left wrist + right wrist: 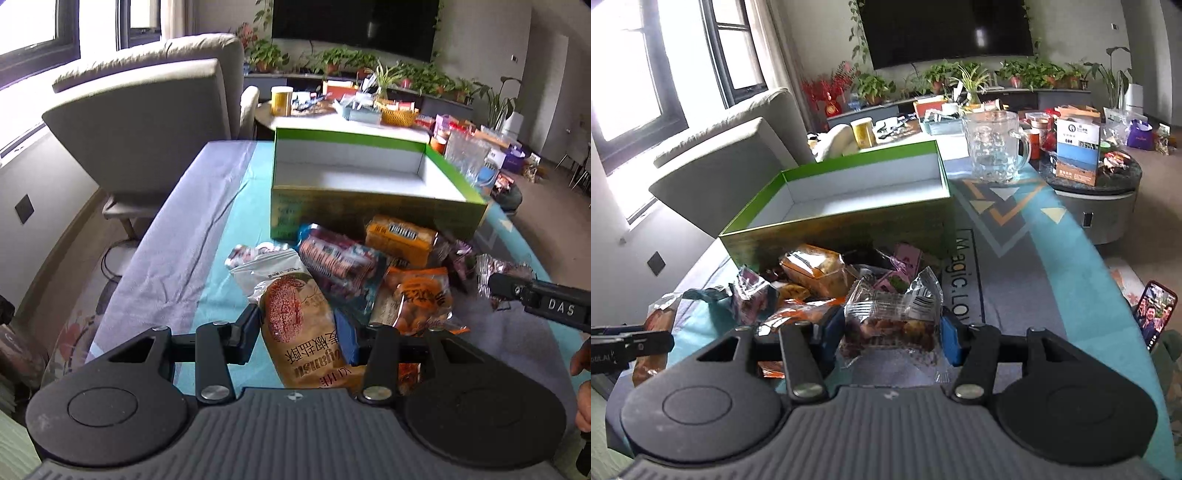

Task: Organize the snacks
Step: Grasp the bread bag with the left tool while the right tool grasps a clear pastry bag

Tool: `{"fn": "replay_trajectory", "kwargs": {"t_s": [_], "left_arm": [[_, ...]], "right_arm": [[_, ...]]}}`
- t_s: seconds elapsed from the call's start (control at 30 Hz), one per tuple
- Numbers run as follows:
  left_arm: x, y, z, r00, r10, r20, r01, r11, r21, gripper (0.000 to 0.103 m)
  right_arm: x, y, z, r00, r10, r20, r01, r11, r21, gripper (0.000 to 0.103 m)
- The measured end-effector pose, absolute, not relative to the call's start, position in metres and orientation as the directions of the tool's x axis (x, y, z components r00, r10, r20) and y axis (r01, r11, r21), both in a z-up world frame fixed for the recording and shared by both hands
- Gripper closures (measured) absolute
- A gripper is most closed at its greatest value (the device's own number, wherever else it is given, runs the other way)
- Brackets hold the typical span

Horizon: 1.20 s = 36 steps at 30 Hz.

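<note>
The snacks lie in a loose heap (373,266) on the tablecloth (229,206), right against the near wall of an open green box (373,206) whose white inside is bare. In the left wrist view the heap sits at 12 o'clock from the fingers, the box beyond it at 12 to 1 o'clock.

The left gripper (306,332) has its jaws closed partway onto a tan bread packet (299,325) with a red seeded round printed on it; both pads press its sides, and its top edge rises toward the heap. The right gripper (886,328) likewise pinches a clear-wrapped packet of dark nuts or dried fruit (890,314), pads on either flank, crimped foil ends sticking out at 1 and 5 o'clock. In the right wrist view the box is at 11 o'clock and a glass mug (995,147) stands past its far right corner at 1 o'clock.

Judging from this, the step in hand is the pick: both packets are gripped and none is in the box yet. The next move calls for carrying each packet up over the near wall and setting it down inside. With two packets going together, keep them side by side so the grippers stay apart. The soft wrappers may slip or snag neighbouring packets on the way up.
</note>
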<state>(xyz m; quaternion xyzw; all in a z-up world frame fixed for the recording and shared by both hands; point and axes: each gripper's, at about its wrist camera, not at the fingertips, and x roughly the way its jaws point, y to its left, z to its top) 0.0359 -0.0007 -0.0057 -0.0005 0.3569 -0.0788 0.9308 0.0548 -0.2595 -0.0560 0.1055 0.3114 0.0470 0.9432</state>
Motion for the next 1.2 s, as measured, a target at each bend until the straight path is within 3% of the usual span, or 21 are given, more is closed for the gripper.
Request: {"fn": "replay_trajectory", "kwargs": {"t_s": [0.2,0.43,0.7,0.97,1.07,1.2], "left_arm": [[0.037,-0.005,0.000,0.749,-0.154,-0.645,0.156,0.986,-0.055,0.061],[0.051,0.000,-0.027,0.659,-0.100,-0.745,0.080,0.995,-0.063,0.058],[0.054,0.002,-0.035,0.659,-0.066,-0.749,0.057,0.998,-0.038,0.058],[0.060,-0.007,-0.059,0.571,-0.057,-0.819,0.058,0.998,-0.030,0.052],[0.060,-0.009,-0.061,0.598,-0.043,-0.801,0.063,0.998,-0.007,0.061],[0.055,-0.003,-0.046,0.641,-0.080,-0.764,0.072,0.996,-0.043,0.065]], "right_arm": [[0.047,-0.260,-0.047,0.833,0.168,-0.527,-0.048,0.971,0.234,0.049],[0.047,-0.263,-0.051,0.829,0.173,-0.532,-0.048,0.969,0.241,0.049],[0.046,-0.262,-0.052,0.829,0.189,-0.527,-0.062,0.966,0.249,0.049],[0.048,-0.260,-0.056,0.816,0.206,-0.540,-0.072,0.963,0.260,0.049],[0.047,-0.259,-0.056,0.815,0.212,-0.540,-0.078,0.962,0.261,0.049],[0.046,-0.260,-0.054,0.822,0.211,-0.529,-0.080,0.963,0.259,0.049]]}}
